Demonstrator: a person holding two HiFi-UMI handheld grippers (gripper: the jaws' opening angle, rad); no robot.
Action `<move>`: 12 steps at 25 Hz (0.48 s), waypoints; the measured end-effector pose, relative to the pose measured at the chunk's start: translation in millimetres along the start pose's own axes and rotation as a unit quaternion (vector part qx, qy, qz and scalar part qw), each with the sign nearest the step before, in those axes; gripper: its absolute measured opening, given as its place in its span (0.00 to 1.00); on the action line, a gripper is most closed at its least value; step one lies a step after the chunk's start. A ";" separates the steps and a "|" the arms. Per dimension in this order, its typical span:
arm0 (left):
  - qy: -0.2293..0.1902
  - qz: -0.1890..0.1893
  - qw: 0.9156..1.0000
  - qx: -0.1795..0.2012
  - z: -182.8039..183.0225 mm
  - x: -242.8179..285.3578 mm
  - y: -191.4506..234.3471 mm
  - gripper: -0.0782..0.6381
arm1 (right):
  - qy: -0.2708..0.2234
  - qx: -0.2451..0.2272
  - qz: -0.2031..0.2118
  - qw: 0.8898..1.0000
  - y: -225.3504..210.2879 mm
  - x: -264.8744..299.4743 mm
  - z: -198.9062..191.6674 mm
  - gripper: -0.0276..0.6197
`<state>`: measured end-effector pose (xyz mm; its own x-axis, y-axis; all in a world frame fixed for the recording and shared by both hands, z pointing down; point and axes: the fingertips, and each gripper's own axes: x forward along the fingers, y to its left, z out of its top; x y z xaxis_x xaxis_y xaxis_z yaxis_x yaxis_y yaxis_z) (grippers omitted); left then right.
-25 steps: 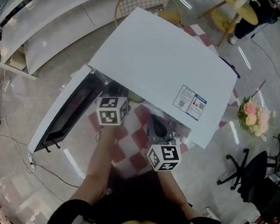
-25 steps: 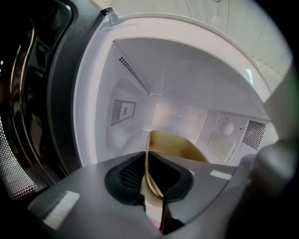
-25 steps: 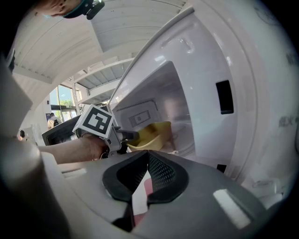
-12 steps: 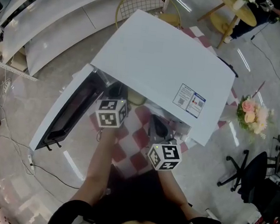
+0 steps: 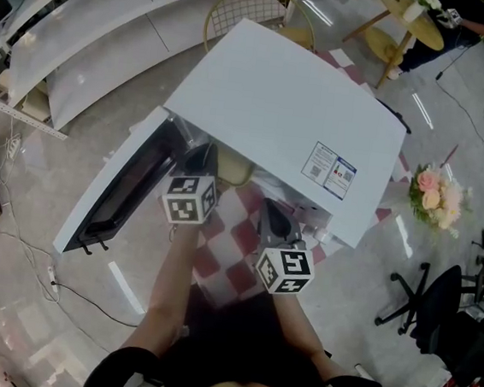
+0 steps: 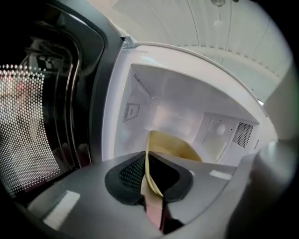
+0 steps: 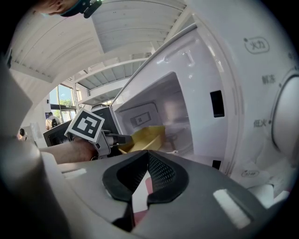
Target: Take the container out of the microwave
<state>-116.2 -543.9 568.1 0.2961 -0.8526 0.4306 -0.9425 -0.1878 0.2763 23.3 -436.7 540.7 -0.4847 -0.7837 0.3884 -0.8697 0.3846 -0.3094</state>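
Note:
A white microwave [image 5: 276, 115] stands on a red-and-white checked cloth [image 5: 222, 259], its door [image 5: 122, 189] swung open to the left. A yellow container [image 6: 170, 147] sits at the mouth of the white cavity, tilted, and shows in the head view [image 5: 236, 172] and the right gripper view [image 7: 145, 137]. My left gripper [image 6: 148, 179] is shut on the container's thin near rim, seen from the side in the right gripper view [image 7: 122, 138]. The right gripper [image 7: 148, 156] hangs in front of the microwave, shut and holding nothing; in the head view it [image 5: 275, 222] sits right of the left one [image 5: 204, 160].
The control panel [image 7: 266, 93] with its dial is on the microwave's right front. Beside the table are a bunch of pink flowers [image 5: 435, 198], a black office chair [image 5: 432, 303] at the right, and a wire chair [image 5: 245, 4] behind the microwave.
The left gripper has drawn back a little toward me with the container's rim in it. The right gripper has stayed where it was.

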 end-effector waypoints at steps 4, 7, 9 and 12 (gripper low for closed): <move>-0.002 0.002 1.000 -0.004 -2.1 -7.6 2.1 0.14 | -0.002 0.001 -0.001 1.000 1.6 -2.9 -0.5 0.04; -0.004 0.004 1.000 -0.007 -3.7 -12.9 3.4 0.14 | -0.003 0.000 -0.002 1.000 3.2 -4.6 -1.2 0.04; -0.005 0.004 1.000 -0.007 -4.7 -15.8 3.6 0.14 | -0.004 -0.001 -0.002 1.000 3.9 -5.7 -1.8 0.04; -0.004 0.004 1.000 -0.007 -6.8 -21.1 3.3 0.14 | -0.007 -0.001 -0.003 1.000 5.2 -8.5 -1.6 0.05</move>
<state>-124.4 -523.2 565.7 0.2870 -0.8582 0.4255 -0.9425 -0.1736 0.2856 22.7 -427.2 537.2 -0.4781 -0.7924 0.3789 -0.8729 0.3807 -0.3051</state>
